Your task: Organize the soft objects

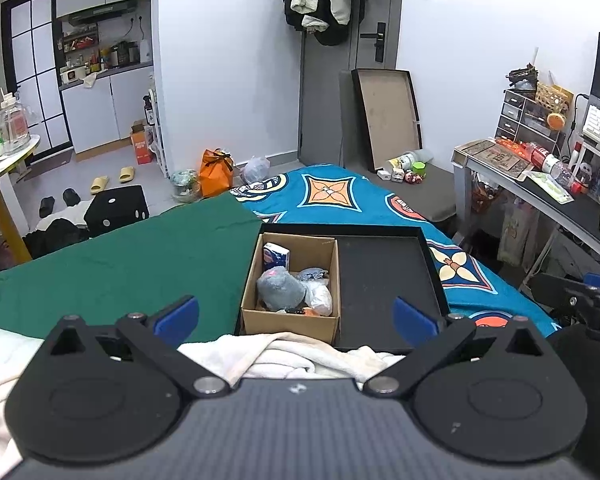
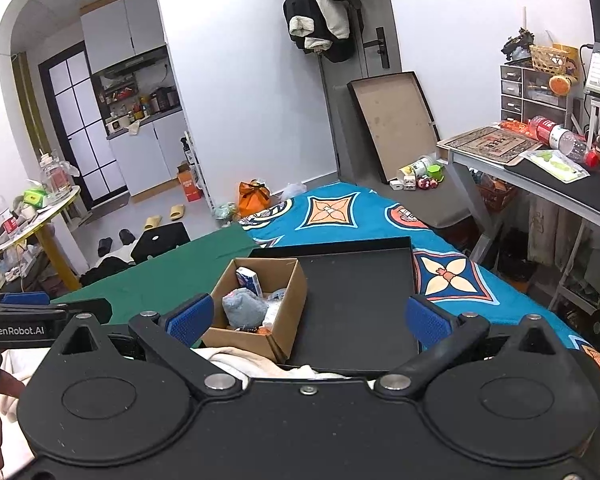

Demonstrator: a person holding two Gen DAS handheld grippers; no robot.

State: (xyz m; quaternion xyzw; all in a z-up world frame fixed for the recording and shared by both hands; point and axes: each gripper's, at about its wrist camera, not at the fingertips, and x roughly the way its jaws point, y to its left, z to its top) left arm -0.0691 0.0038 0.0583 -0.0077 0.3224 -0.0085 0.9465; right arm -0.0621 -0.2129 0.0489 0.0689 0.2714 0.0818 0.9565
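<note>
Ahead: cardboard box (image 1: 290,322) of soft items beyond both wide-open tools (image 1: 296,314) (image 2: 308,320).

The left gripper's body is hiding most of the white blanket (image 1: 260,354), and the cardboard box (image 1: 290,322) wall is concealing small items lying under the grey plush (image 1: 280,288).

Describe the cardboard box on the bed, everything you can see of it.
The cardboard box is plain brown corrugated card, open-topped, upright, sitting in the left part of a shallow black tray on the bed, its right wall beside the tray's bare floor. Inside lie a grey plush toy, a small blue-and-white packet at the back, and pale soft items on the right. A white towel lies against its near side.
</note>
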